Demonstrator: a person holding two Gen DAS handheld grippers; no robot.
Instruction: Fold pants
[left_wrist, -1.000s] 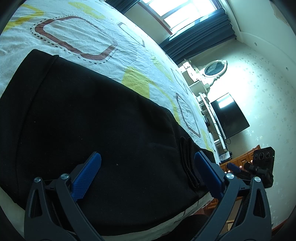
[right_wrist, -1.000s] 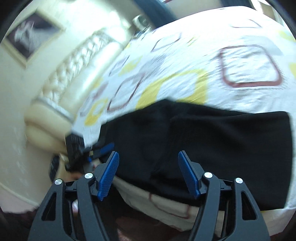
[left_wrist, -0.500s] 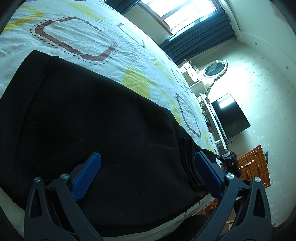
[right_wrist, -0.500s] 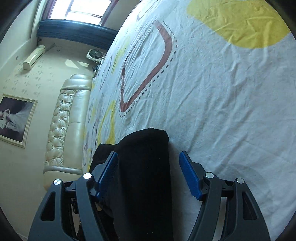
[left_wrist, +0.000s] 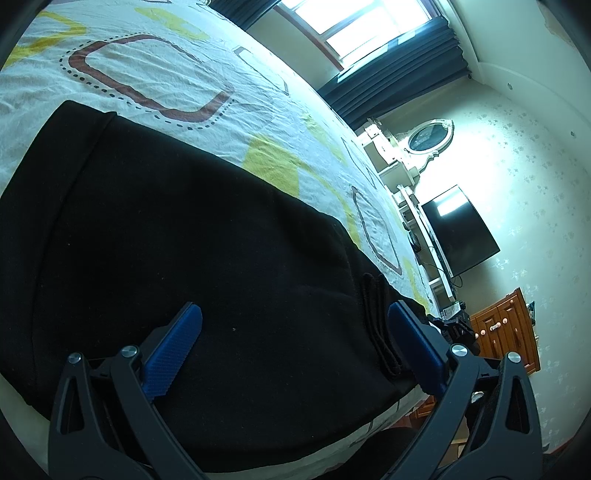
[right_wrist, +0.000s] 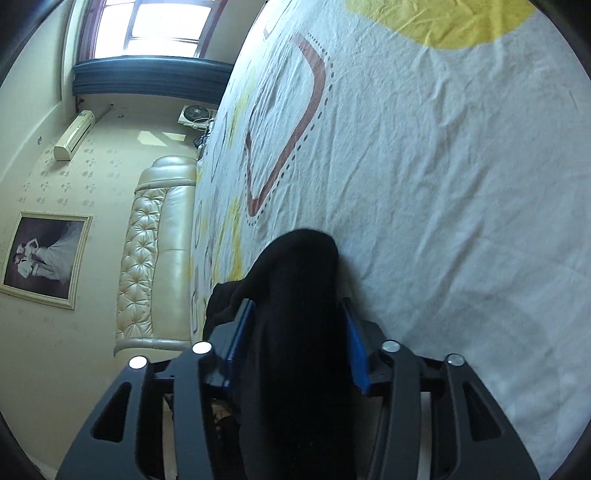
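Note:
Black pants (left_wrist: 177, 258) lie spread flat on a patterned white bedsheet (left_wrist: 155, 66), near the bed's front edge. My left gripper (left_wrist: 295, 314) is open and hovers just above the cloth, with a folded hem edge (left_wrist: 376, 325) by its right finger. In the right wrist view my right gripper (right_wrist: 295, 314) is shut on a bunched end of the black pants (right_wrist: 299, 273), which fills the space between the blue pads and rises against the sheet (right_wrist: 443, 184).
A window with dark curtains (left_wrist: 399, 74), a dresser with oval mirror (left_wrist: 428, 136), a black TV (left_wrist: 458, 229) and a wooden cabinet (left_wrist: 509, 325) stand past the bed. A padded cream headboard (right_wrist: 151, 258), a framed photo (right_wrist: 44, 258) and an air conditioner (right_wrist: 74, 134) show in the right wrist view.
My right gripper swung round to the pants' end, then closed on the bunched black cloth. My left gripper stayed open in the same place over the pants.

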